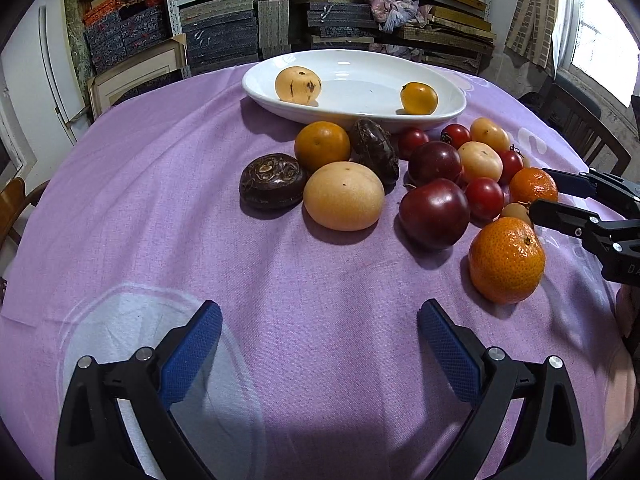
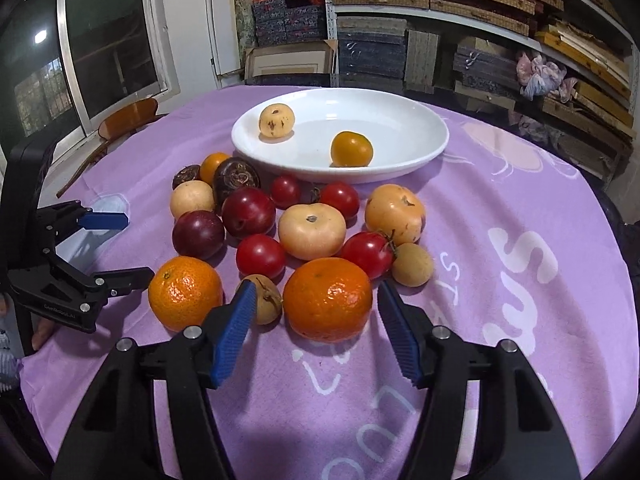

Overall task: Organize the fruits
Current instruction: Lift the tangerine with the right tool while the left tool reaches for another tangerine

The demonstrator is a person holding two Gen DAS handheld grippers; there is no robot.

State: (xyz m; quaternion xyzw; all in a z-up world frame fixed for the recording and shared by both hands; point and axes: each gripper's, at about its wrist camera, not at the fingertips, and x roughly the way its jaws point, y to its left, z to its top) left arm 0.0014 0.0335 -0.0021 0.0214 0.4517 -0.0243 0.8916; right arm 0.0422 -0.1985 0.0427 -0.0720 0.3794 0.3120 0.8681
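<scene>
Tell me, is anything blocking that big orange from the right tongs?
Nothing visible. The orange sits directly between the open right tongs, pads not touching it. A small brown fruit crowds the left pad.

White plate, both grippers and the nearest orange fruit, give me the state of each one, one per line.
White plate: upright on the purple cloth, holding two fruits, a pale one and a small orange one.
Left gripper: jaws open, nothing between them.
Right gripper: jaws open around the tangerine, pads not yet pressing.
Tangerine: on the cloth between the right jaws, not lifted.
</scene>
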